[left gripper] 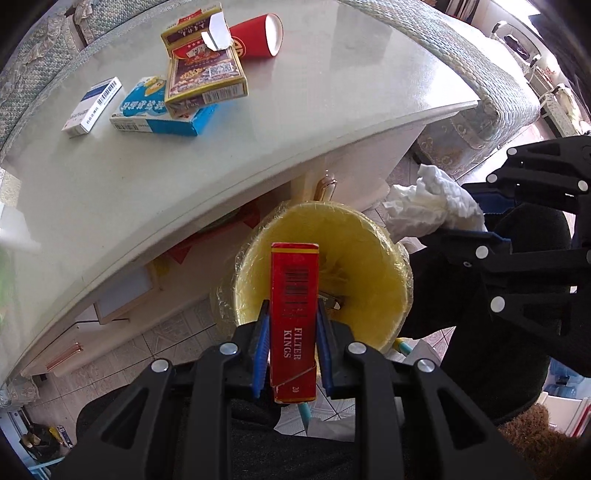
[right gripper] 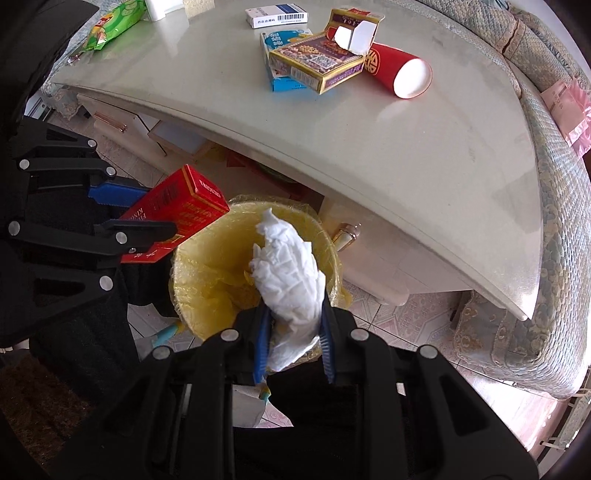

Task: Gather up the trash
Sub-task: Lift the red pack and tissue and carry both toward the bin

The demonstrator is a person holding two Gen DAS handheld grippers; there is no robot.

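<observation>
Two pieces of trash are already in hand, both held over the yellow-lined bin (right gripper: 255, 273) that stands on the floor just beside the tabletop (right gripper: 406, 155). The left tongs (left gripper: 291, 347) are clenched on a red cigarette pack (left gripper: 294, 317), pads pressing its two broad faces near the lid end, the pack standing lengthwise above the bin's mouth. Cardboard like this is light and fairly stiff, though an empty pack will buckle if squeezed harder; gripped across the faces it should fall cleanly once let go.

The right tongs (right gripper: 293, 343) are clenched on a crumpled white tissue (right gripper: 288, 280), pinched at its lower end, with the bulk of the wad puffing out over the bin. It is soft, almost weightless and compressible, so it may cling to the ribbed blue pads (right gripper: 261, 339) rather than drop straight.

Beyond the bin, on the tabletop, more trash waits: a red paper cup (right gripper: 399, 74) on its side, an opened purple-and-gold box (right gripper: 321, 62) resting on a blue box (right gripper: 280, 79), a white box (right gripper: 277, 14) past them, and a green snack wrapper (right gripper: 110, 26) toward the far left corner. The cup would crush easily and is best taken at the rim; the boxes are best taken across their flat faces.
</observation>
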